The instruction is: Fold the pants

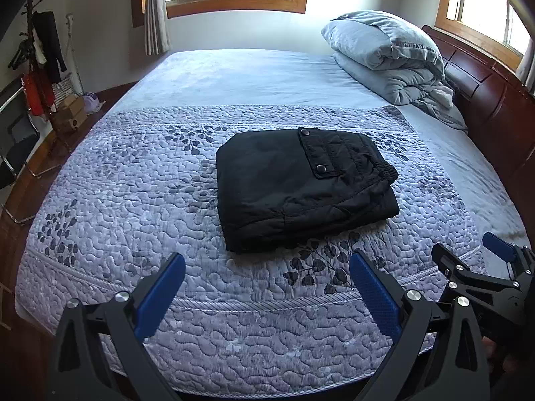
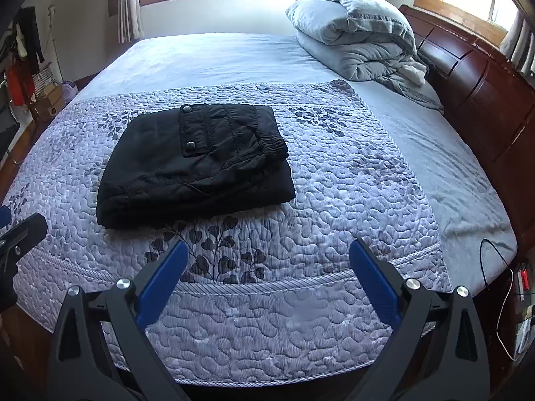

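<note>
Black pants lay folded on the bed, both grippers empty and spread wide at its near edge.

In the left wrist view, the left gripper (image 1: 267, 287) stood with its blue pads apart, holding nothing, and the pants (image 1: 301, 187) lay ahead of it and slightly to the right on the quilt (image 1: 133, 200), well apart from the fingertips. The bundle's long side ran left to right, waistband end to the right. The right gripper (image 1: 474, 250) showed at the lower right, also spread. In the right wrist view, the right gripper (image 2: 267, 274) was likewise released and empty, with the pants (image 2: 194, 167) ahead and to its left. Neither looked clearly nearer. I judged the folding done. The layers underneath the bundle were hidden, and its black cloth hid most creases.
</note>
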### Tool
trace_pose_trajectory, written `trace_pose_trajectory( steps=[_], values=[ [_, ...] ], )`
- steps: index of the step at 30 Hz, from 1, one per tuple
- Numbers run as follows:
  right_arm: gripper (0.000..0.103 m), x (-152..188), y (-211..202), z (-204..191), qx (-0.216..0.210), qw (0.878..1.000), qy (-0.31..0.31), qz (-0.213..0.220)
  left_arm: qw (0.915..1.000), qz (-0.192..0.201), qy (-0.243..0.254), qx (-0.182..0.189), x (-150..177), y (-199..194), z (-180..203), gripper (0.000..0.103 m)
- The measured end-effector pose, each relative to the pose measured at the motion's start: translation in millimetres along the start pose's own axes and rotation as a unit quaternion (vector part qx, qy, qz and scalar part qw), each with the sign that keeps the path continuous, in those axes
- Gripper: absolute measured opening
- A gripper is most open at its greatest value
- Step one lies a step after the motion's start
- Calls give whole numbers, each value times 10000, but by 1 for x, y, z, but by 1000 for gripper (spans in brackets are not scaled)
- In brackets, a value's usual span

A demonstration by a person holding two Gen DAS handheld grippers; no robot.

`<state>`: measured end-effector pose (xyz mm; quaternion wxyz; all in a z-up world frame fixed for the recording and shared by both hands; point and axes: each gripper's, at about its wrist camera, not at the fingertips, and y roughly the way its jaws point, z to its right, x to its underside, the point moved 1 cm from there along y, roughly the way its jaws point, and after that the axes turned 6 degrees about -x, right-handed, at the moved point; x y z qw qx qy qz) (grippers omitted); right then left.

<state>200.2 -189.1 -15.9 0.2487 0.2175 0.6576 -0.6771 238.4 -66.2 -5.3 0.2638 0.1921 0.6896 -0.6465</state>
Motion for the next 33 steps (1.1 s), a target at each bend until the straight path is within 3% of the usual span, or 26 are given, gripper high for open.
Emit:
trace_pose_trajectory(
  steps=[15,23,33],
  values=[
    [97,-2,0,0,27,10000,-41,27,9999,-89,28,-41,6,7,-5,99],
    [97,-1,0,-1,12,10000,-35,27,9999,109,6,-12,6,2,-6,99],
    [97,-2,-1,0,3,10000,-1,25,9999,-33,-134,23,4,6,-8,99]
  ],
)
